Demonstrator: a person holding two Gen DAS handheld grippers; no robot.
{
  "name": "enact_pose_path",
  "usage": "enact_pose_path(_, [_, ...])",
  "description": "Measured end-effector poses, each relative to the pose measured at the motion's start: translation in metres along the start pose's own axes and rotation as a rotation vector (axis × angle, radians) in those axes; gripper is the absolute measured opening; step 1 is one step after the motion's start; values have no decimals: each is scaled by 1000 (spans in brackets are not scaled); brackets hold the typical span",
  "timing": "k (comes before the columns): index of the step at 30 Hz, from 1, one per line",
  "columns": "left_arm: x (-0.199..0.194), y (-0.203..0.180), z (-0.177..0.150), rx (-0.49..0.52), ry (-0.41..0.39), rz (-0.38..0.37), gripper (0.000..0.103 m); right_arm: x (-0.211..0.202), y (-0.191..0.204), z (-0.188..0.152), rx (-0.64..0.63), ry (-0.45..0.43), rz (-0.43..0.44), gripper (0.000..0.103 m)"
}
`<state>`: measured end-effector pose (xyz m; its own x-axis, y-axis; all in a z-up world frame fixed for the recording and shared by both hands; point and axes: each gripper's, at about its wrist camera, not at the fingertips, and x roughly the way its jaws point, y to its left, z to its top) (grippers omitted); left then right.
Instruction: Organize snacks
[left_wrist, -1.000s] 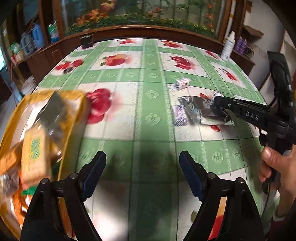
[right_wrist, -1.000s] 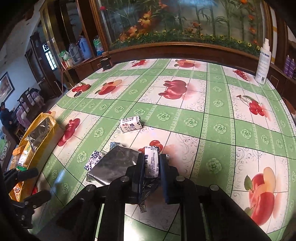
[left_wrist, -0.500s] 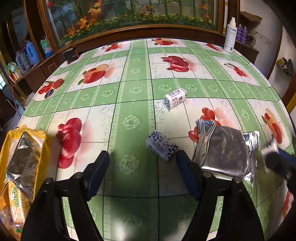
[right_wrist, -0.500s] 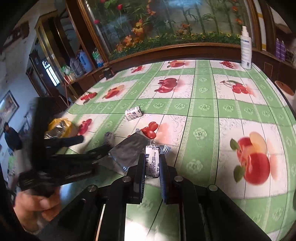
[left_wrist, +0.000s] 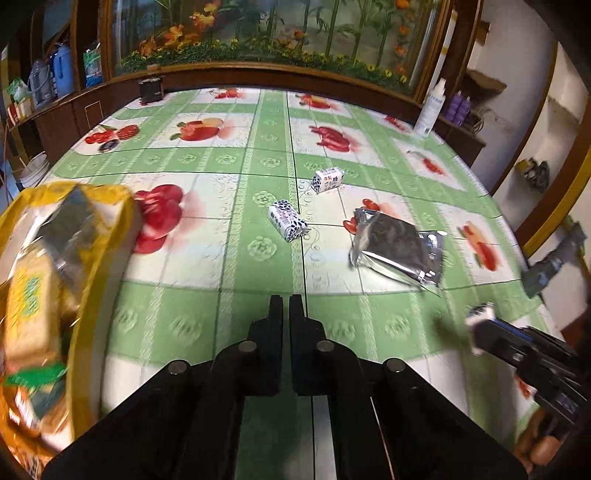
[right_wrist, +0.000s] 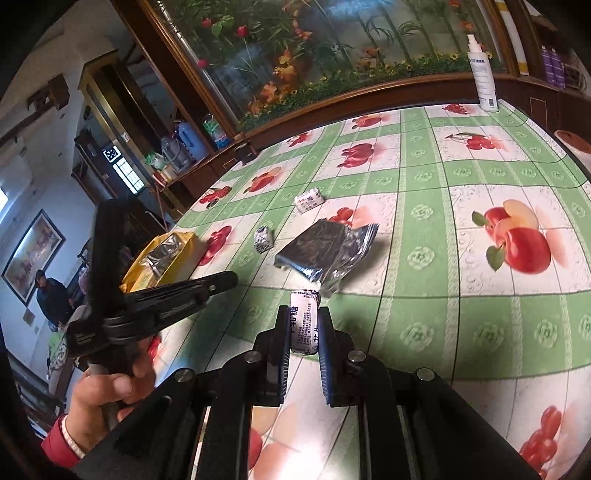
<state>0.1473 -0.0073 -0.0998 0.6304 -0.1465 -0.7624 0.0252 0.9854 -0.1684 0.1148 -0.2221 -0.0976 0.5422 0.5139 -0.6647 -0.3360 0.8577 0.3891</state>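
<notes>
A white candy pack (right_wrist: 304, 322) is clamped in the right hand-held gripper (right_wrist: 303, 325) for carrying to the yellow bag (right_wrist: 166, 254) at its left, while the left hand-held gripper (left_wrist: 286, 306) is clenched on nothing.

The left tool (left_wrist: 286, 301) is built of matte black plastic. Two flat, narrow fingers (left_wrist: 276, 314) are carried on thick angled arms, and a round silver screw head is set into each arm joint, four being seen in a row. In the right wrist view its side profile (right_wrist: 231, 280) is seen as a long black bar on a pistol-style handle, with faint pale lettering printed along the body. The right tool (right_wrist: 303, 319) is made the same way, black throughout, with ribbed blue pads lining the inner faces of its fingers (right_wrist: 282, 332) and the same silver screw heads. At the person's left hand (right_wrist: 107, 395), a red sleeve with a pale knitted cuff is worn.
</notes>
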Motion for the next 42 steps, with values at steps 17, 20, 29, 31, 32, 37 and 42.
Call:
enact_pose_path(17, [-12,27,18,-140,-3,-44,35,-4,47,-26,-77,15,43,14])
enact_pose_path(20, [25,17,35,-165,35,-12,45,-13,47,-28,-77,7,40,13])
enact_pose_path(29, [86,-17,63,-119,42,166,42,-29,18,-35,-29,5,26,14])
enact_pose_path(31, [85,-20,58,-80,29,207,22,-29,11,-35,-15,5,22,14])
enact_pose_path(32, [82,-20,55,-68,24,201,16,-30,9,-35,-9,2,23,14])
enact_pose_path(37, [54,-7,31,-67,26,148,16,-32,8,-33,-1,-12,26,14])
enact_pose_path(42, [-7,8,0,-66,-35,118,16,-30,21,-34,-26,-10,42,14])
